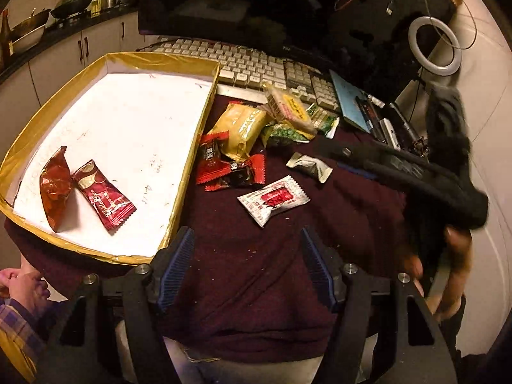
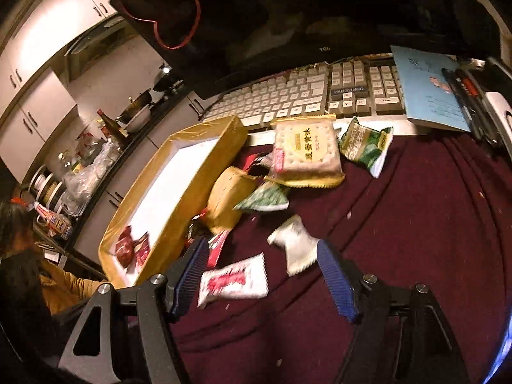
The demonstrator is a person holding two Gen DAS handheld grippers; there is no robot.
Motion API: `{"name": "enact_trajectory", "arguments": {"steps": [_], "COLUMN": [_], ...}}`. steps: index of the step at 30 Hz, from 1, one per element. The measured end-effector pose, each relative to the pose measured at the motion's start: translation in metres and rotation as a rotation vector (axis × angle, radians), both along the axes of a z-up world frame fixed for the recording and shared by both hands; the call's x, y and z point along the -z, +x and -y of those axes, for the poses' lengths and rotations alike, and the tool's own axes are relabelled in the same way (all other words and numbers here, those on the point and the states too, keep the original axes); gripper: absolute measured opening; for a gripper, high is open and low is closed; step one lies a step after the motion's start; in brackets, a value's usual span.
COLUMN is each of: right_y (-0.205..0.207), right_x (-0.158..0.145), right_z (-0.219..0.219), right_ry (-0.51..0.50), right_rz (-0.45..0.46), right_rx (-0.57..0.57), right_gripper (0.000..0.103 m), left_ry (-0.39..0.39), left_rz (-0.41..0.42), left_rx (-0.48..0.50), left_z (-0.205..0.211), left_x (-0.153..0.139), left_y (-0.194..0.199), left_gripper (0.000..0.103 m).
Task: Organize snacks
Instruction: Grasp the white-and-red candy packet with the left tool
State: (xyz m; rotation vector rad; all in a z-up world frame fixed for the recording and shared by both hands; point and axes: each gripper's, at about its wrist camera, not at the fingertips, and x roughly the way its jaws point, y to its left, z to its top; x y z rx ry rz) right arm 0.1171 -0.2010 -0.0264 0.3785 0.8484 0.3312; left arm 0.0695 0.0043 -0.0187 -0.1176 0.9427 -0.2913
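A gold-rimmed white tray [image 1: 195, 147] lies at the left on the maroon cloth and holds two dark red snack packets [image 1: 105, 196]. Loose snacks lie to its right: a white-and-red packet [image 1: 273, 198], red packets [image 1: 230, 169], a yellow bag [image 1: 241, 128], green packets [image 1: 284, 134], a cracker pack [image 1: 291, 108] and a silver wrapper [image 1: 310, 166]. My left gripper [image 1: 248, 243] is open and empty, just short of the white-and-red packet. My right gripper [image 2: 260, 256] is open, with the white-and-red packet [image 2: 235, 280] between its fingers and the silver wrapper [image 2: 296, 246] beside the right finger. The tray [image 2: 179, 204] is to its left.
A keyboard [image 1: 252, 67] and a dark monitor [image 1: 256, 6] stand behind the snacks. A blue notebook [image 2: 428, 89] with pens lies at the right. A ring light [image 1: 433, 46] and cables are at the far right. A person [image 2: 28, 256] sits to the left.
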Motion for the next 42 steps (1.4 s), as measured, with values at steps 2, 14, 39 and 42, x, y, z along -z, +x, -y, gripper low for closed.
{"name": "enact_trajectory", "arguments": {"steps": [2,14,39,42], "right_y": [0.016,-0.009,-0.009,-0.008], "right_x": [0.006,0.023,0.018,0.020], "right_z": [-0.004,-0.010,0.008,0.004], "right_ry": [-0.047,-0.058,0.044,0.013], "right_rz": [-0.047,-0.007,0.030,0.015], "right_rx": [0.014,0.033,0.064,0.055], "right_gripper": [0.067,0.028,0.045,0.045], "left_ry": [0.033,0.137,0.232,0.212], "left_rz": [-0.006,-0.042,-0.147,-0.110], "left_rx": [0.015,0.165,0.319,0.303], "left_z": [0.002,0.025,0.070,0.071], "left_x": [0.001,-0.001,0.029,0.033], "left_y": [0.000,0.013,0.061,0.060], "left_gripper": [0.067,0.067,0.043,0.034]}}
